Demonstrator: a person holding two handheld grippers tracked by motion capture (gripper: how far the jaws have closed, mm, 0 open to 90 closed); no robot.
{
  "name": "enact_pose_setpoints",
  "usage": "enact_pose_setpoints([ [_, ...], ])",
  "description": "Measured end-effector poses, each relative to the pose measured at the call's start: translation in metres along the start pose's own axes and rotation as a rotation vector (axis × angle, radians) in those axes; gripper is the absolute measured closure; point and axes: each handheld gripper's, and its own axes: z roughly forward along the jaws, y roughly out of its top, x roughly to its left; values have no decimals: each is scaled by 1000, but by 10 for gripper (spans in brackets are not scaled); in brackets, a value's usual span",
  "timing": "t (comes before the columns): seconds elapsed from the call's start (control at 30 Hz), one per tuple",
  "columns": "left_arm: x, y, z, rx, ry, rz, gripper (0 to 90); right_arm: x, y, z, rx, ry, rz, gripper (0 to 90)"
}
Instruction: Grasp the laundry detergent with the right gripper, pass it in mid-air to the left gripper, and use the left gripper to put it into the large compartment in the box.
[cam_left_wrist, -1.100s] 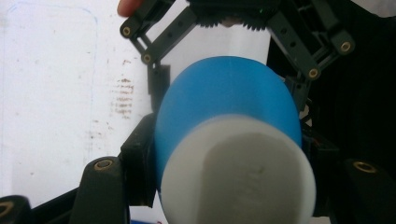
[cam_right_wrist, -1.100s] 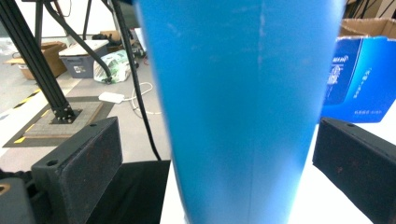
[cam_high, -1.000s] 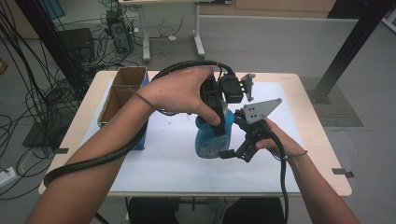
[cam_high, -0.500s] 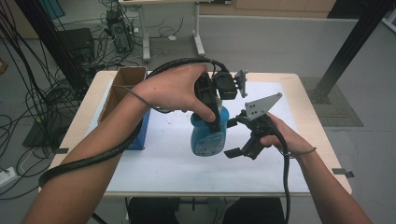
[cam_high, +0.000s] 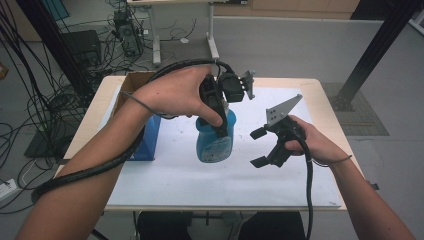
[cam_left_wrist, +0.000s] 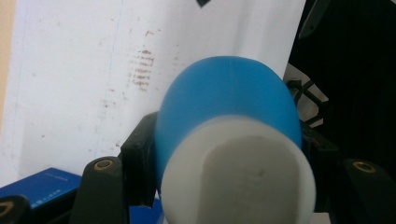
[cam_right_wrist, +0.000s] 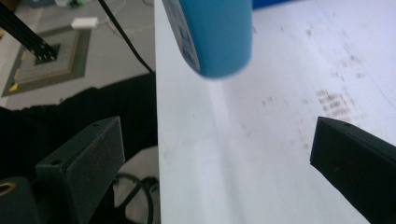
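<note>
Even, soft indoor light; gripper views blurred close up.

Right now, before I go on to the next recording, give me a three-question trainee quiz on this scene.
1. True or false: the left hand-held gripper is shut on the blue bottle.
2. The right hand-held gripper has its jaws: A) clamped on the bottle, B) open and apart from the bottle, C) shut on the blue box.
3. What lies at the table's left side, beside the cardboard box?

Key: 1 true. 2 B. 3 a blue box.
</note>
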Motion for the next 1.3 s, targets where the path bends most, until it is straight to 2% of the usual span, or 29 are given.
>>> enact_pose_setpoints([
  [0.13, 0, -2, -2, -10, 3, -20, 379, -6, -2, -8, 68, -37, 37, 26],
  [0.3, -2, -2, 0, 7, 20, -24, 379, -17, -6, -15, 186, -100, 98, 24],
  [0.6, -5, 2, 6, 13, 25, -61, 379, -47, -17, -21, 394, -257, 250, 23],
  [0.8, -6, 7, 6, 17, 32, -102, 379, -65, -20, -18, 494, -299, 327, 27],
  [1.03, -8, 12, 2, 28, 38, -138, 379, -84, -24, -15, 566, -342, 404, 31],
  [1.2, -8, 15, -3, 24, 54, -154, 380, -99, -31, -12, 581, -340, 474, 32],
  [1.3, -7, 16, -7, 18, 52, -188, 379, -105, -34, -11, 580, -348, 494, 33],
])
